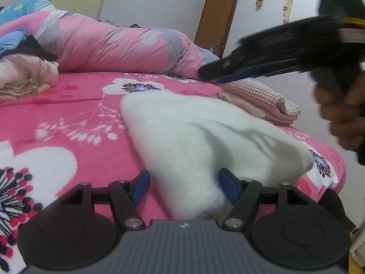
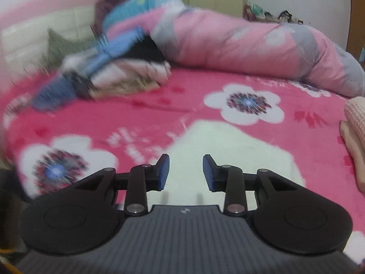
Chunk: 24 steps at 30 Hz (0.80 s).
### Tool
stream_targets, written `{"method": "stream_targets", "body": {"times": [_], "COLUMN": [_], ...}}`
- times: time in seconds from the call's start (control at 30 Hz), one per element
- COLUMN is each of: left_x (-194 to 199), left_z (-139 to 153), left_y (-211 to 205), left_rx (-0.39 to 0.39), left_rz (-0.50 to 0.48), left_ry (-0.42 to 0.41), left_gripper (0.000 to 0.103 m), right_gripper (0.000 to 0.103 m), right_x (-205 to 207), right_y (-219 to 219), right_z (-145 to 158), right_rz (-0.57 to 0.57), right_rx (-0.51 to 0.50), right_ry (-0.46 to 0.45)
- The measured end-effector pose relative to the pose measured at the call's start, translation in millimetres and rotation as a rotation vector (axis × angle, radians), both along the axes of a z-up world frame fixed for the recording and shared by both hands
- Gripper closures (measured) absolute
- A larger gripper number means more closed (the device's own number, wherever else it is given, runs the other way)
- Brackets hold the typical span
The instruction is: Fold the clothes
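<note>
Pink floral bedspread [image 1: 86,96], white fleece garment [image 1: 194,137] between parted left jaws, right jaws parted, empty, wooden door [image 1: 219,11] behind.

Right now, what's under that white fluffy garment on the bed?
The white fluffy garment lies on the pink floral blanket, which shows all around it. Whether anything else sits beneath it is hidden by the fabric.

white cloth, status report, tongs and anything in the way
Left tongs open around white cloth edge. Right tongs empty, above it. Folded pink stack beside it, not blocking.
</note>
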<state>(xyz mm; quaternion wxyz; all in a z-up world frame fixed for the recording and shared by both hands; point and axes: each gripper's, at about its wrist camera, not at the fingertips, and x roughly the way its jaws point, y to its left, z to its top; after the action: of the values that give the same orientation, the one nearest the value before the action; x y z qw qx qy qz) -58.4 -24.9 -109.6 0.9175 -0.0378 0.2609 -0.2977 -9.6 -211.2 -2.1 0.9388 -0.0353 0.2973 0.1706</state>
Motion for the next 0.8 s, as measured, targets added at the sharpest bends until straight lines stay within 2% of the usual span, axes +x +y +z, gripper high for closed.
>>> {"method": "stream_targets", "body": {"times": [0.1,0.13,0.17,0.23,0.33,0.43,0.5,0.6,0.67,0.73,0.8], "left_x": [-1,-1,-1,-1,0,-1,-1,-3,-7,-12,-21], "left_z": [0,0,0,1,4,4,4,4,7,14,25], "left_y": [-1,-2,-3,-3,-5,-5,-6,-8,-8,-6,-2], "left_rx": [0.008,0.016,0.017,0.023,0.042,0.051,0.050,0.070,0.085,0.094,0.090], "left_rz": [0.005,0.009,0.010,0.008,0.005,0.003,0.010,0.017,0.024,0.029,0.039], "left_ry": [0.004,0.006,0.006,0.001,-0.011,-0.018,-0.017,-0.024,-0.046,-0.075,-0.138], "left_gripper": [0.034,0.033,0.033,0.033,0.033,0.033,0.033,0.033,0.033,0.034,0.034], "right_gripper": [0.071,0.071,0.071,0.071,0.072,0.071,0.071,0.071,0.070,0.070,0.070], "right_x": [-2,1,-5,-5,-5,-24,-35,-33,-42,-42,-48], "right_y": [-3,-4,-7,-10,-12,-17,-21,-29,-35,-35,-37], "right_z": [-32,-56,-67,-61,-36,-5,-4,-53,-73,-65,-53], "right_rz": [-0.008,-0.027,-0.027,-0.035,-0.054,-0.030,-0.022,-0.057,-0.057,-0.060,-0.074], "right_rx": [-0.048,-0.081,-0.049,-0.025,0.004,0.016,0.013,-0.064,-0.030,-0.027,-0.018], "right_ry": [0.075,0.115,0.069,0.074,0.082,-0.017,-0.037,0.076,0.013,0.015,-0.014]}}
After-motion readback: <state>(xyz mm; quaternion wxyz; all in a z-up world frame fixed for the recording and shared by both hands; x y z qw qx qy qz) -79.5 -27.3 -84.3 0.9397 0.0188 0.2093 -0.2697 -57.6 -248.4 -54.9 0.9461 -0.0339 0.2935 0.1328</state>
